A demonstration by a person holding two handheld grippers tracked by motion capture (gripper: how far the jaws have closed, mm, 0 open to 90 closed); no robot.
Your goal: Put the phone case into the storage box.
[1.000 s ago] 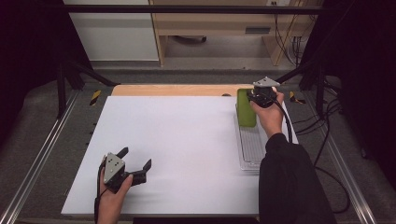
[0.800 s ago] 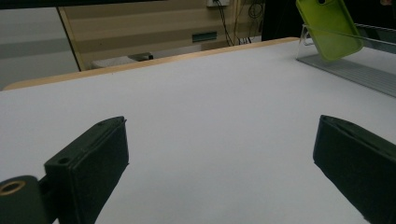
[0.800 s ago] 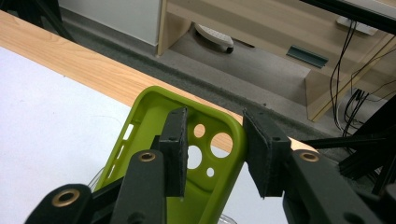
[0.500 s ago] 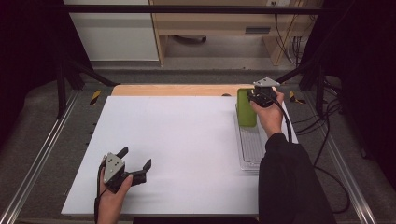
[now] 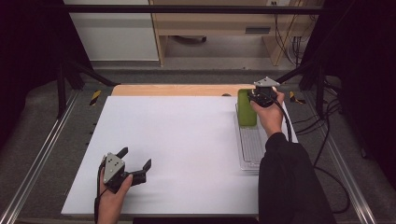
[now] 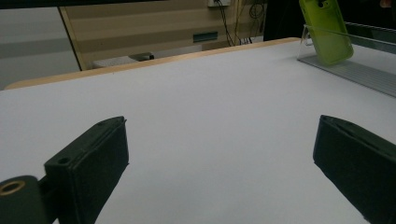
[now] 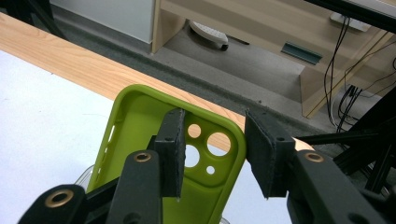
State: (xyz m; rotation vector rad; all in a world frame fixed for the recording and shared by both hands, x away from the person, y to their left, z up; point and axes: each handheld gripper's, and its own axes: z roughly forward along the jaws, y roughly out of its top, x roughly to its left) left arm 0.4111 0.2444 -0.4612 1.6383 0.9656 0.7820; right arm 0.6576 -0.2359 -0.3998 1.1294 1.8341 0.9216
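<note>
Nothing has moved since earlier; the right gripper straddles the green phone case's rim, jaws slightly parted, not pressing.

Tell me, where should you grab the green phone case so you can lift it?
Probably by its top side edge, from above. The green phone case leans upright in the clear tray, so that thin wall near the camera holes sticks up, and the right gripper already straddles it.
</note>
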